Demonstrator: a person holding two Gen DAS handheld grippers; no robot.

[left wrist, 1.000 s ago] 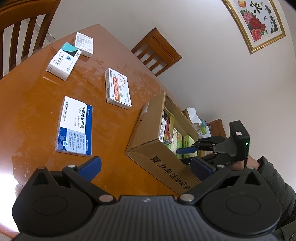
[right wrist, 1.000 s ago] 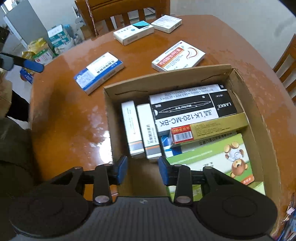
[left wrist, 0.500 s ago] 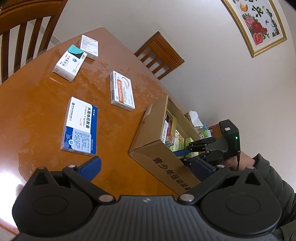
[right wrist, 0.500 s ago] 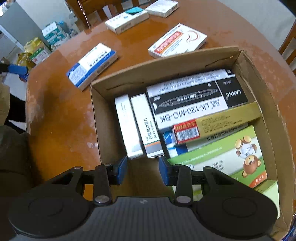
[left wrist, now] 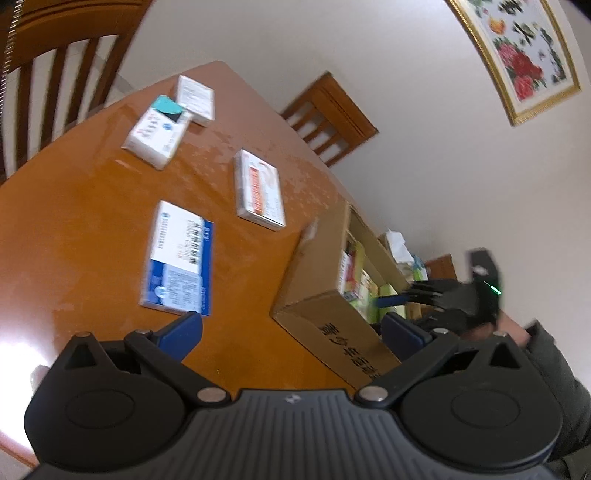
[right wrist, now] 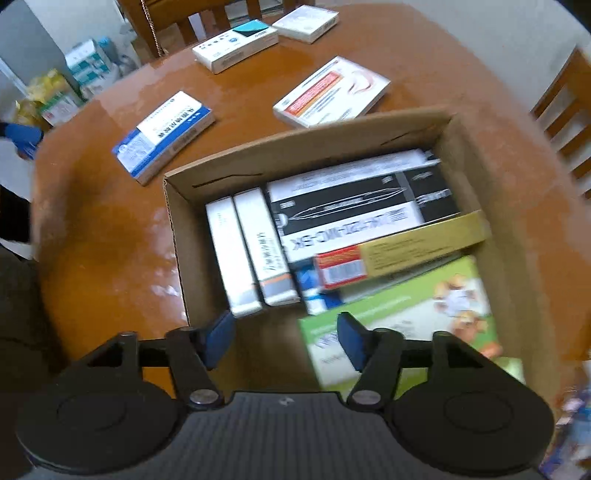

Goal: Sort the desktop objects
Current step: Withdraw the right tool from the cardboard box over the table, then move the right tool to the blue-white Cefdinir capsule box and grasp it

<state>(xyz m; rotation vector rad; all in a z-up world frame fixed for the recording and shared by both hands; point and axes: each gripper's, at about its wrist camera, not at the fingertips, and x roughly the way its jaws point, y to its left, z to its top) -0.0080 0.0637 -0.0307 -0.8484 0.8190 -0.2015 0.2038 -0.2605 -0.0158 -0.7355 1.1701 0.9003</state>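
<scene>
R hand-held gripper point(right wrist: 282, 338) jaws just opened, empty, over cardboard box point(right wrist: 177, 236), blue-white box point(right wrist: 164, 136) beyond.

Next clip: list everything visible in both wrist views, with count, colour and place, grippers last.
Cardboard box: one, brown, open-topped, on the table, holding packs.
Packs inside the box: at least six visible; two slim white ones at its left, a black-and-white pen box, a gold carton, a blue-and-white pack mostly covered, a green carton with a bear picture.
Loose packs on the table: four; blue-and-white, red-and-white, white with a teal corner, plain white.
Wooden table: one, glossy orange-brown.
Wooden chairs: at least two, beside the table.
Framed flower picture: one, gold frame, on the wall.
Left gripper: open, empty, over the table's near edge.
Right gripper: jaws have just been opening, empty, above the box.
</scene>
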